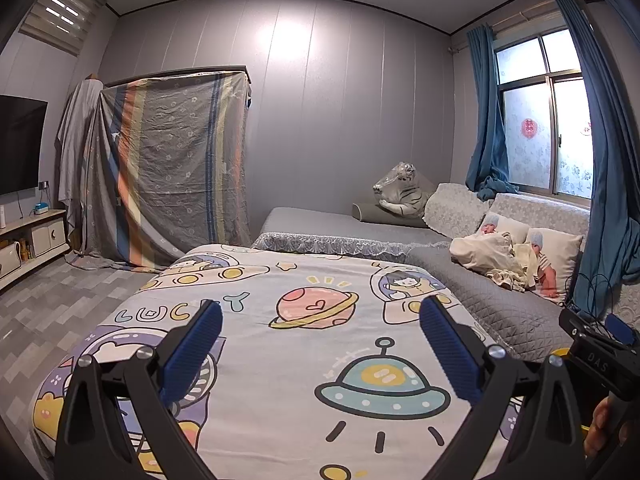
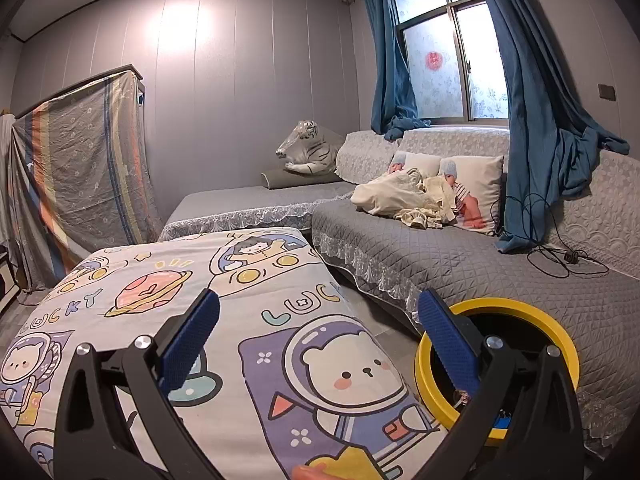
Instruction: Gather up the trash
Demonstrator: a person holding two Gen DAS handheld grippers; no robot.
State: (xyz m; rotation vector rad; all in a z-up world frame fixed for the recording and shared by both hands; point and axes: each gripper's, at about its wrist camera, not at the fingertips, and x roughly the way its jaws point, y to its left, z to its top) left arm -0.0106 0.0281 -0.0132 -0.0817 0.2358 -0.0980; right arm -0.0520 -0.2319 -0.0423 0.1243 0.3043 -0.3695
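Both hand-held grippers raised over cartoon-print cloth (image 1: 280,360), likely poised before reaching for anything.

Left hand-held gripper (image 1: 320,344): fingers spread wide, nothing between them. Right hand-held gripper (image 2: 318,338): likewise spread, empty.

Yellow-rimmed bin (image 2: 520,320) on floor in gap between cloth-covered surface and grey quilted sofa (image 2: 480,264), just beside right gripper; probably parked there for short drops. Small bits visible inside, too unclear to name.

No loose trash seen on cloth. Cream bundle (image 2: 392,196) lies on sofa against pillows; laundry rather than trash, my guess. Black cable (image 2: 560,256) trails across sofa seat, possible snag.
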